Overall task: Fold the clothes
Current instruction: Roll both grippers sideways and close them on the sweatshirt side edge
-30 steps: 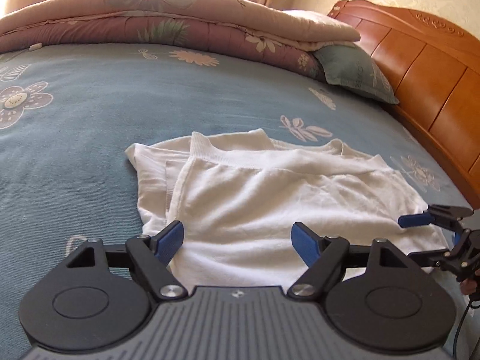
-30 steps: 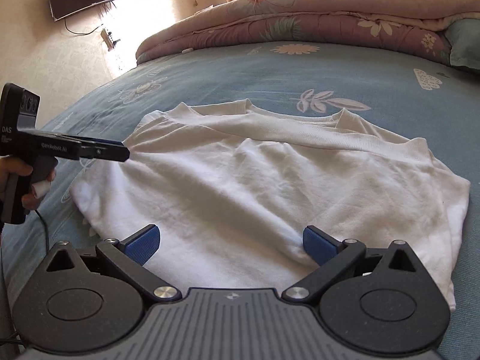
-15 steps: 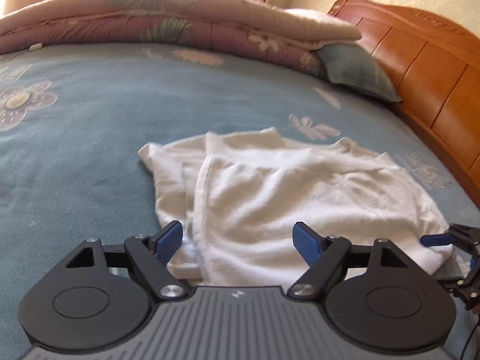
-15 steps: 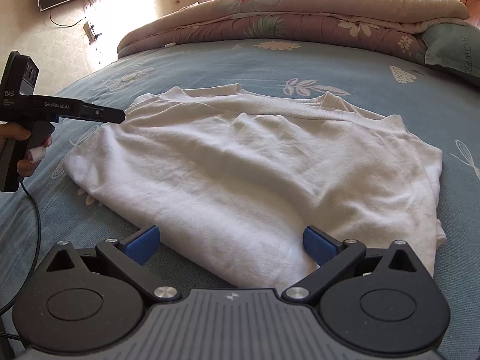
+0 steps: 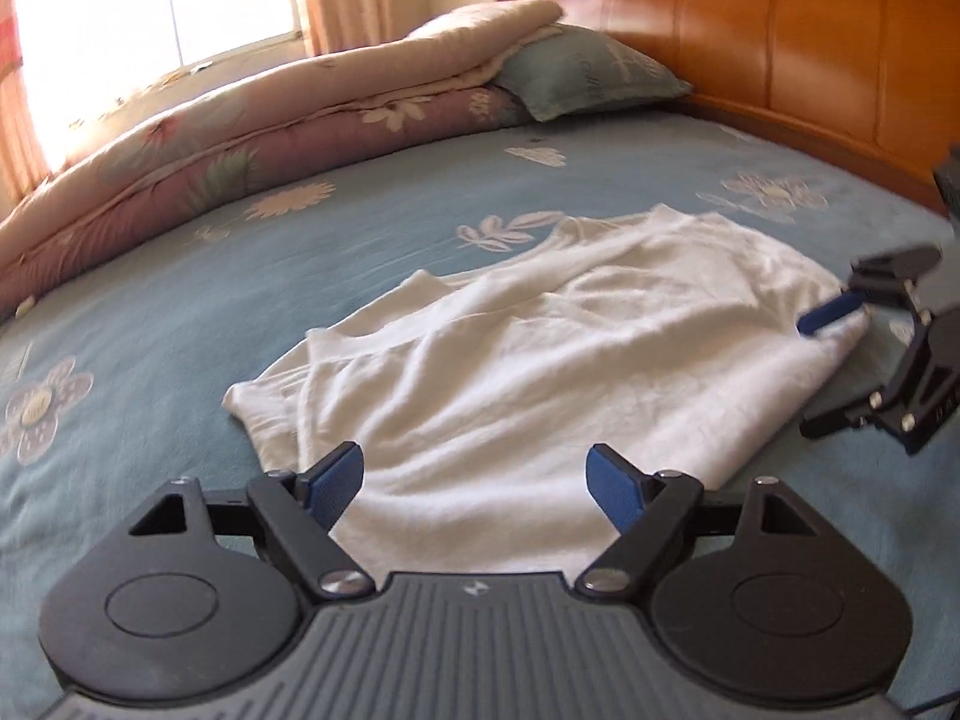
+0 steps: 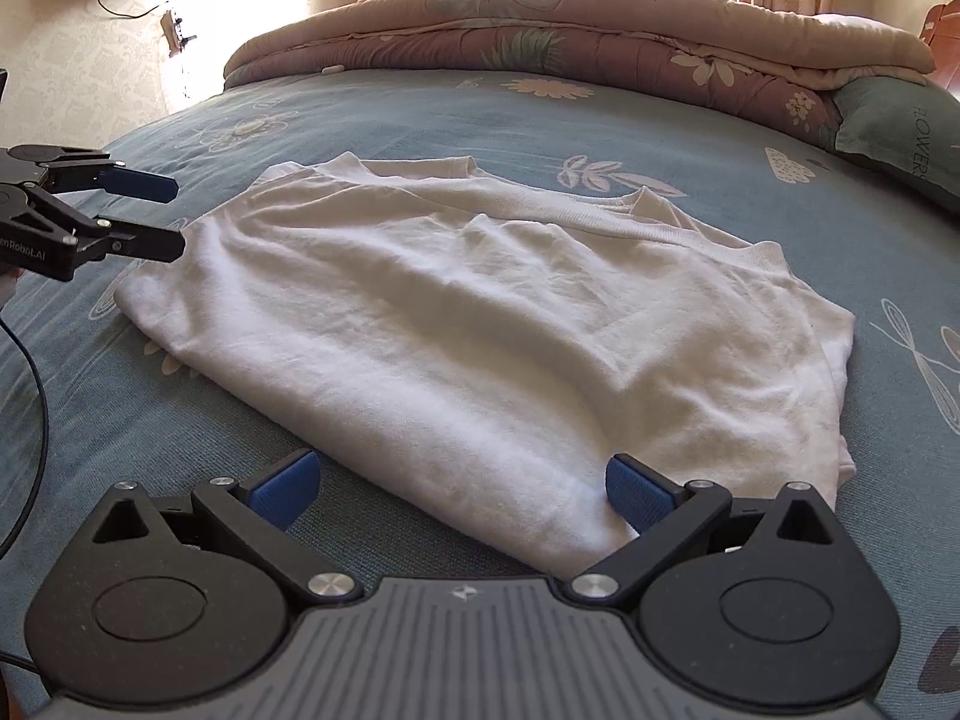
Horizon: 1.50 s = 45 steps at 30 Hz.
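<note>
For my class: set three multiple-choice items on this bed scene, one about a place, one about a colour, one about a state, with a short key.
1. Where does the white garment lie?
A. On the blue floral bedspread
B. Draped over the wooden headboard
C. On top of the rolled quilt

2. What colour are the pads on the right tongs?
A. Red
B. Blue
C. Yellow

3. In what state are the left tongs?
A. Shut on a sleeve
C. Shut on a pillow
B. Open, holding nothing

Key:
1 A, the garment rests flat on the bedspread, well short of the quilt and the headboard.
2 B, both pads show blue against black arms.
3 B, the pads stand wide apart above the cloth with no fabric pinched between them.
</note>
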Each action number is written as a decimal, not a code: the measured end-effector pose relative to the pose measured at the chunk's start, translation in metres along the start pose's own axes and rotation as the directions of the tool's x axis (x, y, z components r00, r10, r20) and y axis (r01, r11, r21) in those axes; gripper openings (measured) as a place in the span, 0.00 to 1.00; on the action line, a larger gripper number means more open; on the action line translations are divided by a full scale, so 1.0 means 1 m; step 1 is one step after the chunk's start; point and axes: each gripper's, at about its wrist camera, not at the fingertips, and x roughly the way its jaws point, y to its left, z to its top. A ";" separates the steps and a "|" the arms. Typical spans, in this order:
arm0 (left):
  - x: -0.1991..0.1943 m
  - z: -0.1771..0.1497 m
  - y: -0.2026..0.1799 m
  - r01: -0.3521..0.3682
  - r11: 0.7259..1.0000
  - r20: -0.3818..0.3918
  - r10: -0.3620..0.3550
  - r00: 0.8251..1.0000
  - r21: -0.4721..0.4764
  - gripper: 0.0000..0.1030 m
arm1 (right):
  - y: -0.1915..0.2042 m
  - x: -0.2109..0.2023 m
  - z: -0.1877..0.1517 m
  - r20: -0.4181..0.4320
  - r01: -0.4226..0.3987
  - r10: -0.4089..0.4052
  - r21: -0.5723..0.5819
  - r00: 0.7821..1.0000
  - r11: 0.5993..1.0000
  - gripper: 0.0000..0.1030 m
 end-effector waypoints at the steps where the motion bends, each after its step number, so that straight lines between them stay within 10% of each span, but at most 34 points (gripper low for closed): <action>1: 0.001 -0.001 -0.013 -0.009 0.997 -0.006 0.009 1.000 0.081 0.80 | 0.001 -0.003 -0.001 -0.002 0.018 -0.018 -0.022 1.000 1.000 1.00; 8: 0.005 -0.019 -0.070 -0.047 0.902 -0.056 0.078 0.995 0.428 0.80 | 0.011 -0.021 -0.016 -0.018 0.206 -0.222 -0.297 0.975 0.932 1.00; 15: 0.008 -0.037 -0.087 -0.158 0.744 -0.041 0.241 0.970 0.649 0.83 | 0.025 -0.011 -0.023 0.027 0.348 -0.406 -0.567 0.913 0.746 1.00; 19: 0.018 -0.036 -0.107 -0.190 0.644 0.011 0.271 0.962 0.741 0.84 | 0.045 0.006 -0.017 0.099 0.383 -0.437 -0.674 0.894 0.632 1.00; 26: 0.043 -0.018 -0.136 -0.232 0.567 0.113 0.238 0.965 0.791 0.83 | 0.084 0.037 -0.002 0.222 0.396 -0.377 -0.780 0.899 0.484 1.00; 32: 0.040 -0.037 -0.110 -0.267 0.520 0.110 0.313 0.943 0.811 0.83 | 0.053 0.025 -0.009 0.212 0.411 -0.412 -0.770 0.886 0.488 1.00; 35: 0.033 -0.041 -0.091 -0.277 0.567 0.073 0.355 0.932 0.776 0.83 | 0.028 0.016 -0.016 0.179 0.424 -0.466 -0.755 0.866 0.499 1.00; 39: 0.041 -0.037 -0.093 -0.290 0.535 0.083 0.377 0.922 0.793 0.83 | 0.011 0.014 -0.013 0.143 0.423 -0.480 -0.722 0.866 0.548 1.00; 45: 0.061 -0.016 -0.122 -0.295 0.524 0.136 0.321 0.937 0.799 0.81 | 0.047 0.033 0.002 0.213 0.430 -0.424 -0.736 0.880 0.523 1.00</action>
